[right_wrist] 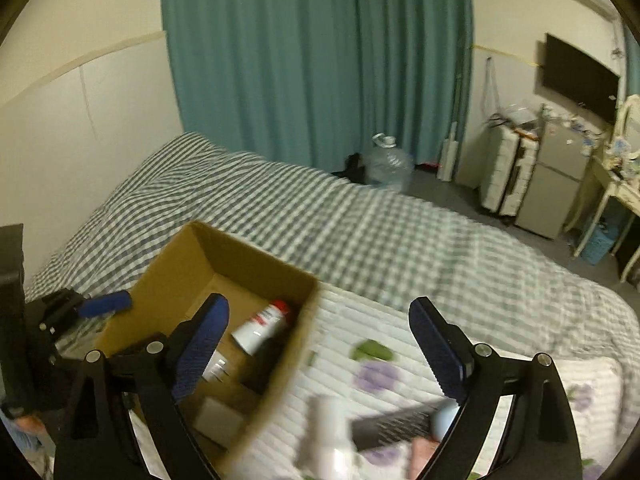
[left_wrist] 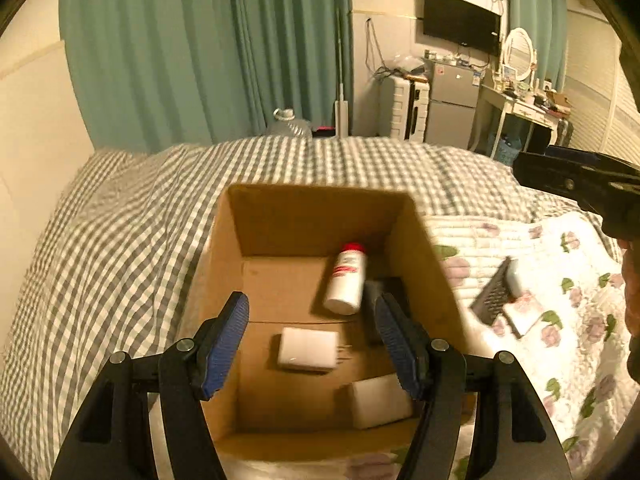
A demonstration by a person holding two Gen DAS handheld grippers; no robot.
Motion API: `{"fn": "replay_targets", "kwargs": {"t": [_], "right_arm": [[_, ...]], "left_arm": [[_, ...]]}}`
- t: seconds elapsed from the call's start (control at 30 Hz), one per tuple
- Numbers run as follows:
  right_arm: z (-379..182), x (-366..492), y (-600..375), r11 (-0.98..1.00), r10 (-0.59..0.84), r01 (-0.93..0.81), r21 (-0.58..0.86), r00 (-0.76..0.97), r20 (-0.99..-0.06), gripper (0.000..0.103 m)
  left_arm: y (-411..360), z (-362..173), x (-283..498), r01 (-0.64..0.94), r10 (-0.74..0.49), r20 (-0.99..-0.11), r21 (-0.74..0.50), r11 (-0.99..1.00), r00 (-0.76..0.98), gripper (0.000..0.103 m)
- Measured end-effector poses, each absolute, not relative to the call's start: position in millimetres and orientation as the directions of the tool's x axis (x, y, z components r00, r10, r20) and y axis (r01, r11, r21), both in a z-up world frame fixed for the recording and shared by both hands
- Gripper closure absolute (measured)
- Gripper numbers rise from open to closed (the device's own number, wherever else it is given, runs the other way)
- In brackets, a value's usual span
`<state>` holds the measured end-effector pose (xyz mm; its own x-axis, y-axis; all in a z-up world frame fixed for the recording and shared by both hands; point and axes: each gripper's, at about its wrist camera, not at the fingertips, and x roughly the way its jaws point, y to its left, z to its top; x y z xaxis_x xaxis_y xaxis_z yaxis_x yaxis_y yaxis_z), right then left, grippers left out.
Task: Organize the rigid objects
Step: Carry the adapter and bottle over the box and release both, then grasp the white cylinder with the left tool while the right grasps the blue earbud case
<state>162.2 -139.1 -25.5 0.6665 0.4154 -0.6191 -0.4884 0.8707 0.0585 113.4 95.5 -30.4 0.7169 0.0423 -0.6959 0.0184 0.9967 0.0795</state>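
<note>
An open cardboard box (left_wrist: 416, 240) stands on the bed. Inside lie a white bottle with a red cap (left_wrist: 346, 280), a white charger block (left_wrist: 308, 349), a white box (left_wrist: 380, 400) and a dark object (left_wrist: 372, 292). My left gripper (left_wrist: 312, 344) is open and empty above the box's inside. My right gripper (right_wrist: 328, 344) is open and empty, over the box's right wall (right_wrist: 296, 344). Below it on the floral quilt lie a dark comb-like item (right_wrist: 396, 424), a blurred white bottle (right_wrist: 328, 436) and a pale round item (right_wrist: 448, 416). The comb-like item also shows right of the box (left_wrist: 494, 292).
The bed has a grey checked cover (left_wrist: 120, 240) and a floral quilt (left_wrist: 560, 320). Teal curtains (right_wrist: 320, 60), a water jug (right_wrist: 388, 164), suitcases (right_wrist: 504, 168), a small fridge (left_wrist: 452, 104) and a dressing table (left_wrist: 520, 104) stand beyond the bed.
</note>
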Motion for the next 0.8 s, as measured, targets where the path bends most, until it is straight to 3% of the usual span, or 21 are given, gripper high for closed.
{"fn": "replay_targets", "kwargs": {"t": [0.37, 0.8], "right_arm": [[-9, 123, -244, 0.924, 0.288, -0.381, -0.03, 0.748, -0.598, 0.011], [-92, 156, -304, 0.93, 0.257, -0.366, -0.027, 0.703, -0.663, 0.011]], "left_arm": [[-9, -27, 109, 0.087, -0.001, -0.717, 0.082, 0.993, 0.697, 0.034], [-80, -112, 140, 0.045, 0.061, -0.816, 0.106, 0.993, 0.575, 0.035]]}}
